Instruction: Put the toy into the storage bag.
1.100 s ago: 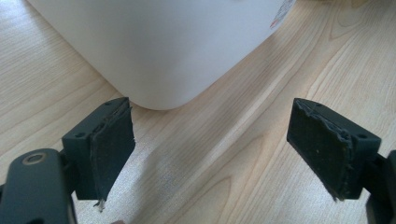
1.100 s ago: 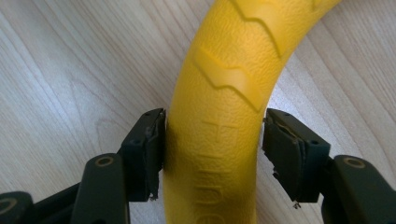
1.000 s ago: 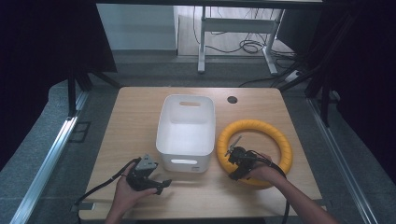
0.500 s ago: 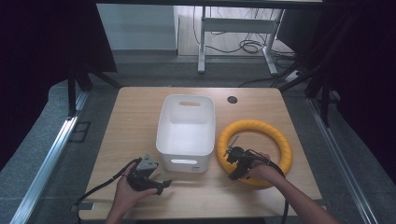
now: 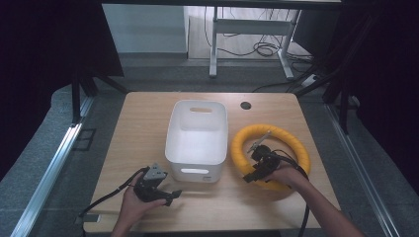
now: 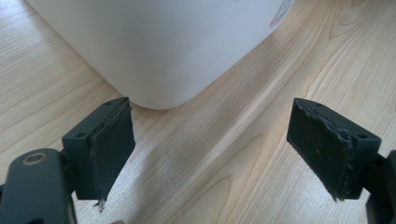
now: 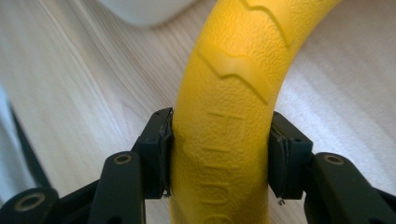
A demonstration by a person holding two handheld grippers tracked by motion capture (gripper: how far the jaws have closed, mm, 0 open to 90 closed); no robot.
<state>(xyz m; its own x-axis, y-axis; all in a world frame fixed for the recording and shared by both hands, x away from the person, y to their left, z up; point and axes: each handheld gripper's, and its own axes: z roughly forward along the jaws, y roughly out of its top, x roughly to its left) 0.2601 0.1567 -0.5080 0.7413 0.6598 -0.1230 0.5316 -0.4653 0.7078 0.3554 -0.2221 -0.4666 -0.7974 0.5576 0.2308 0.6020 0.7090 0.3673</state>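
1. My right gripper (image 5: 255,171) is clamped on the yellow ring (image 5: 294,144). In the right gripper view both pads (image 7: 163,154) press flat against the two sides of the yellow ring (image 7: 224,130), with no gap on either side.

2. The ring lies flat on the wooden table (image 5: 143,128), to the right of the white bin (image 5: 197,133) and just beside its right wall. I hold it at its near-left part, the stretch closest to the bin's near-right corner. It looks to be resting on the wood, not raised, though I cannot be sure from above.

3. My left gripper (image 5: 170,195) sits low over the table at the near-left, in front of the bin's near wall. Its fingers (image 6: 112,144) are spread wide with nothing between them, and in the left gripper view they point at the rounded corner of the white bin (image 6: 159,46) without touching it.

4. Progress, as I judge it: the grasp on the ring is made, and that is the only step done. The bin is empty as far as I can see.

5. Left to do, by my reading: lift the ring, carry it left over the bin's rim and set it inside. The ring looks about as wide as the bin's opening, so I expect to tilt it in.
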